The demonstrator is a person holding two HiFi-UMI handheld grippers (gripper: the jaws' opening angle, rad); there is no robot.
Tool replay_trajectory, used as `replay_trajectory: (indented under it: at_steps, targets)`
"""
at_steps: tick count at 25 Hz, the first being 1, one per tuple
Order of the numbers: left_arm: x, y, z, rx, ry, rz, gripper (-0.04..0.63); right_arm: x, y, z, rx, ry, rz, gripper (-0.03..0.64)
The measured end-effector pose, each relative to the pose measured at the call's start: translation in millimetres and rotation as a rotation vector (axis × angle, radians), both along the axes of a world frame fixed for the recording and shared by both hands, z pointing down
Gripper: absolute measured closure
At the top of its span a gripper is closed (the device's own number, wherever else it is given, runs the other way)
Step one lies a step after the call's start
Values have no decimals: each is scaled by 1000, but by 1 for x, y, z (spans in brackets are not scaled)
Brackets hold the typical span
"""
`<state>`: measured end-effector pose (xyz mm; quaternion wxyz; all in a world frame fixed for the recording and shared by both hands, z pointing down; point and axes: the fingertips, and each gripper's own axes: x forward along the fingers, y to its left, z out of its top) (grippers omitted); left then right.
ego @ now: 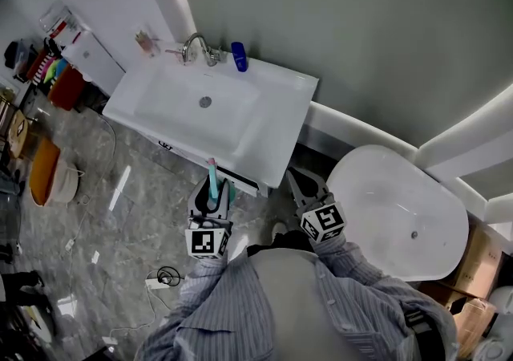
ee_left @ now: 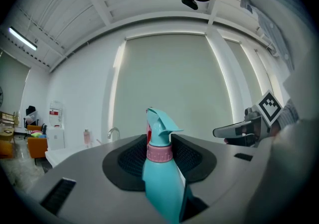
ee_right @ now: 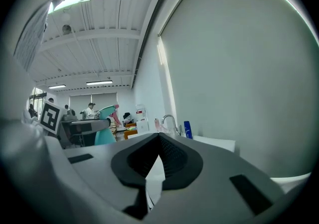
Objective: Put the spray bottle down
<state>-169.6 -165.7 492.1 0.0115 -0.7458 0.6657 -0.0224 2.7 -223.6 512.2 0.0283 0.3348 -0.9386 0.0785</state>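
Note:
The spray bottle (ego: 212,177) is teal with a pink collar and trigger. It stands upright between the jaws of my left gripper (ego: 213,195), which is shut on its body, just in front of the white washbasin cabinet (ego: 264,139). In the left gripper view the bottle (ee_left: 160,168) fills the gap between the dark pads and its nozzle points right. My right gripper (ego: 307,187) hangs beside it to the right, holding nothing. In the right gripper view its jaws (ee_right: 159,136) meet at the tips. Both grippers point level toward the basin.
On the basin's back edge stand a chrome tap (ego: 196,46) and a blue bottle (ego: 239,56). A white bathtub (ego: 401,207) lies to the right. A water dispenser (ego: 92,58), an orange stool (ego: 44,171) and a power strip with cable (ego: 160,279) are on the left floor.

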Motion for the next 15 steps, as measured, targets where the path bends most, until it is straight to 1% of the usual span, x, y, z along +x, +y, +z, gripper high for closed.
replay_trajectory:
  at_steps: [3,6,10,13,15]
  targets:
    - [9,-27,2,-10,2,19,451,5,-20,3,-13,-3,4,601]
    - [16,-51,4,-19,-13,56,451,4,-36,9,-28,-4,15,601]
    - [19,-73,15,-38,-8,108,451,-2,-51,20,-49,-3,55,601]
    - [18,-87,26,-35,7,170,449,-11,-62,27,-50,2,96,601]
    - [19,-101,35,-28,7,235,449,-18,-68,32,-49,10,134,601]
